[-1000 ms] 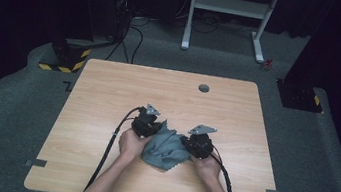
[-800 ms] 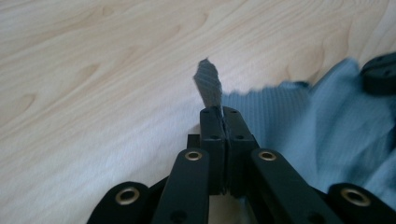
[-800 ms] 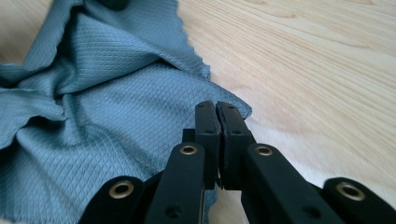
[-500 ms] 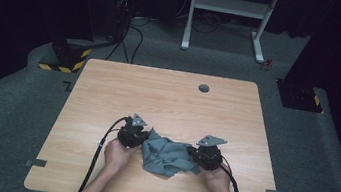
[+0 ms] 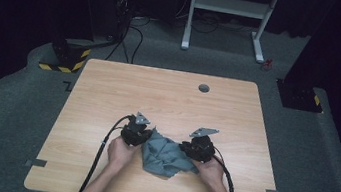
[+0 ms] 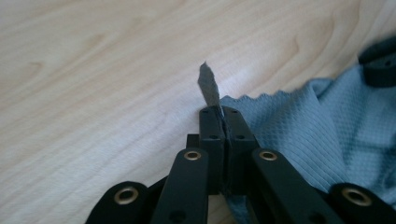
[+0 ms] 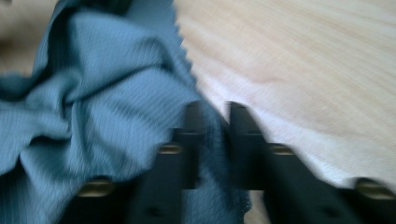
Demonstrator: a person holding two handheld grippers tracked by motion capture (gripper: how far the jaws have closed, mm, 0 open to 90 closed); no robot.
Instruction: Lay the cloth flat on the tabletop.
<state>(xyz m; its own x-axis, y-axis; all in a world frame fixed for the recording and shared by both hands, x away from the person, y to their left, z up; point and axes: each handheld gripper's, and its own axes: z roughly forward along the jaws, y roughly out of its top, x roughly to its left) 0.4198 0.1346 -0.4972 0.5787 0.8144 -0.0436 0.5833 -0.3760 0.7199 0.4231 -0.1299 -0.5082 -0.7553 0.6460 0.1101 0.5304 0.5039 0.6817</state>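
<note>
Both grippers pinch the grey cloth [image 5: 164, 154]: left gripper [image 6: 223, 122] clamped on a corner, right gripper [image 7: 215, 122] on an edge. Next move probably needs pulling apart to spread it flat.

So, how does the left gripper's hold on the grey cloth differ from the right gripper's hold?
The left gripper is shut tight on a cloth corner, whose tip sticks up past its jaws. The right gripper has a small gap between its jaws, with the cloth's edge running through it. Both meet the cloth at its edge, over the table.
</note>
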